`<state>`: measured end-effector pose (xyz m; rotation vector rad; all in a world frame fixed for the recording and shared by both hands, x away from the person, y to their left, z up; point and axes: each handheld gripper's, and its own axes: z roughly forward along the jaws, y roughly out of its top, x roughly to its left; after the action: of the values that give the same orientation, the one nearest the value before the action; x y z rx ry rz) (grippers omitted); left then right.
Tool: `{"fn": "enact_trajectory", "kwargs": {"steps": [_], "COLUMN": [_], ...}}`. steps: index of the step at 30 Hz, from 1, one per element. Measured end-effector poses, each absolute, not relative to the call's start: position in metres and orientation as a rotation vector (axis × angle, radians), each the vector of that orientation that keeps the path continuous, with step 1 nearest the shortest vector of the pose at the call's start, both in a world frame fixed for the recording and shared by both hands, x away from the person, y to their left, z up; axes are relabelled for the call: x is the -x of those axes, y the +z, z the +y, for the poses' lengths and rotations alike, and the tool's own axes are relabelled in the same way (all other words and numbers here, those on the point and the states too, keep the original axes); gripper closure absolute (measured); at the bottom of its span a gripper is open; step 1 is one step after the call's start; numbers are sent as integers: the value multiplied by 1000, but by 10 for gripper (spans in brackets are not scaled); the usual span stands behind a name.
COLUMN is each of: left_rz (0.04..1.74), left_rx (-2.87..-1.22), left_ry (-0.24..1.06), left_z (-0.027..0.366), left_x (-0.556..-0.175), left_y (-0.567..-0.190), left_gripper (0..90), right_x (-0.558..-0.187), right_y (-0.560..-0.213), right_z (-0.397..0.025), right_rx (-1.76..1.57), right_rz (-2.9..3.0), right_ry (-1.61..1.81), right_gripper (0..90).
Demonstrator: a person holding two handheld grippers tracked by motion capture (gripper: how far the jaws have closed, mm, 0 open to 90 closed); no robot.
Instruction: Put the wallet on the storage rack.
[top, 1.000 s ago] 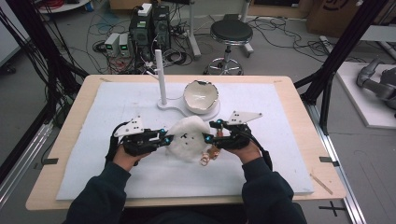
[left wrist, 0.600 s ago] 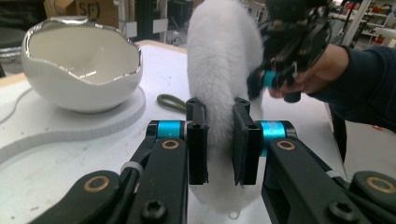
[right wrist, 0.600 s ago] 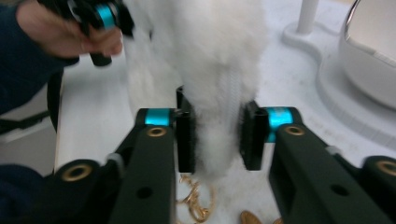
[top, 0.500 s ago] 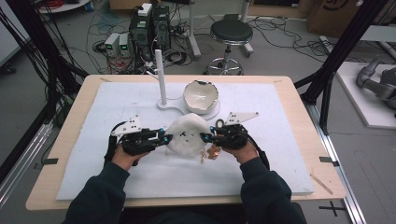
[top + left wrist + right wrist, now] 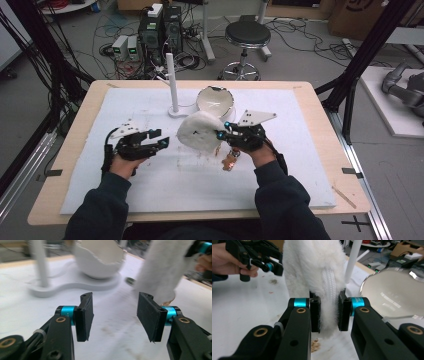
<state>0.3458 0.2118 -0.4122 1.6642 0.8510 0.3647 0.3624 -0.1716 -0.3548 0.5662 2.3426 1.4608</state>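
Note:
A white fluffy cloth (image 5: 199, 132) hangs lifted off the white mat, in front of a white bowl (image 5: 216, 100). My right gripper (image 5: 220, 134) is shut on its right edge. In the right gripper view the jaws of the right gripper (image 5: 329, 312) pinch the fluffy cloth (image 5: 312, 265) along a braided white cord. My left gripper (image 5: 159, 138) stands open to the left of the cloth, apart from it. Nothing lies between the jaws of the left gripper (image 5: 113, 315) in its own view, and the cloth (image 5: 162, 270) hangs ahead to the right.
A white post on a flat base (image 5: 172, 82) stands beside the bowl at the back of the mat (image 5: 150, 185). Brown crumbs (image 5: 230, 162) lie under my right hand. A stool (image 5: 246, 37) and cables sit beyond the table.
My left gripper has let go of the cloth, opened and drawn back to the left. My right gripper has lifted the cloth and carried it toward the bowl.

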Motion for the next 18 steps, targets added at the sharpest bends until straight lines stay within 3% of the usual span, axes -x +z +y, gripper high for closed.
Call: {"fn": "enact_trajectory", "kwargs": {"steps": [7, 9, 10, 18], "left_rz": [933, 956, 968, 986], "left_rx": [-1549, -1531, -1530, -1521], "left_ry": [443, 463, 478, 495], "left_z": [247, 251, 252, 257], "left_x": [-347, -347, -347, -346], "left_y": [-411, -412, -412, -414], "left_gripper": [405, 360, 287, 283], "right_x": [-389, -399, -410, -441], "right_y": [-318, -309, -302, -290], "right_z": [-161, -158, -157, -150], "right_rx": [-484, -468, -467, -465], "right_rz": [2309, 2297, 2290, 2274], "right_ry": [1372, 1337, 1324, 1239], "right_gripper": [779, 779, 779, 778]}}
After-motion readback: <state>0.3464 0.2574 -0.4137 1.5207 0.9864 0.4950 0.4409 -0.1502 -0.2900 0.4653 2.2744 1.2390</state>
